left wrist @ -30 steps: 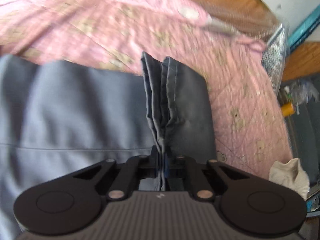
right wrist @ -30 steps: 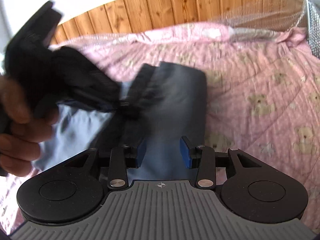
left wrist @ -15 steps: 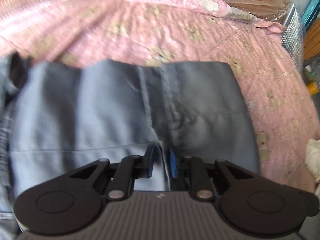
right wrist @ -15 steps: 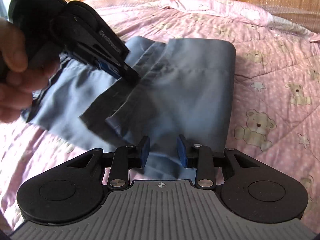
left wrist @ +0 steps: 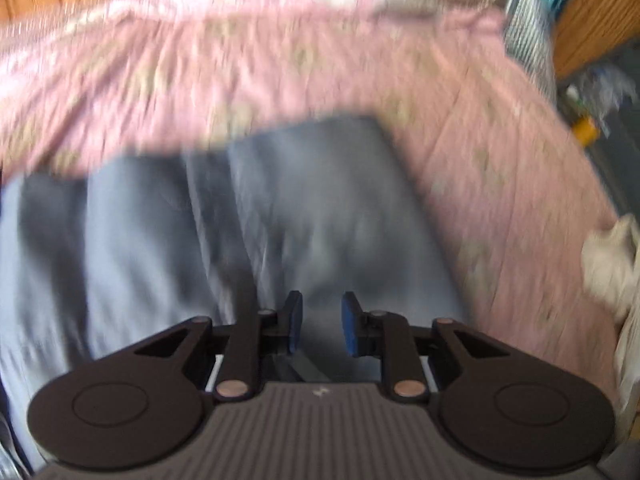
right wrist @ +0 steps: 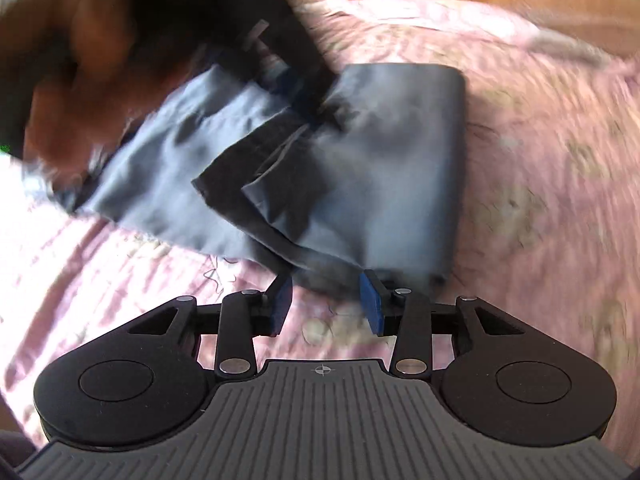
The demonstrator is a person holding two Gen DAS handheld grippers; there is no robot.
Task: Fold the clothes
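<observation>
The grey-blue garment point(right wrist: 360, 160) lies folded on the pink quilt point(right wrist: 540, 168). In the right wrist view its long axis runs from about 5 o'clock up to 11 o'clock: the thick folded end points toward 1 o'clock, and the loose hemmed layers point(right wrist: 256, 184) trail toward 8 o'clock. In the left wrist view the same garment point(left wrist: 224, 232) fills the lower left, its creases running roughly 6 to 12 o'clock, its far edge meeting the quilt point(left wrist: 280, 72) at mid-frame.

The left gripper point(left wrist: 321, 326) stands released, its blue pads apart over the cloth and pinching nothing. A second ago those pads were clenched on a bunched ridge of the fabric; that ridge has since dropped flat.

The right gripper point(right wrist: 326, 306) is parted and its jaws are opening, with only quilt and the garment's near edge between the pads, none of it pressed. Half a second ago more cloth lay between them.

At 10 o'clock in the right view, the person's hand point(right wrist: 80, 80) carries the left gripper point(right wrist: 304, 92) down onto the garment, both blurred.
</observation>
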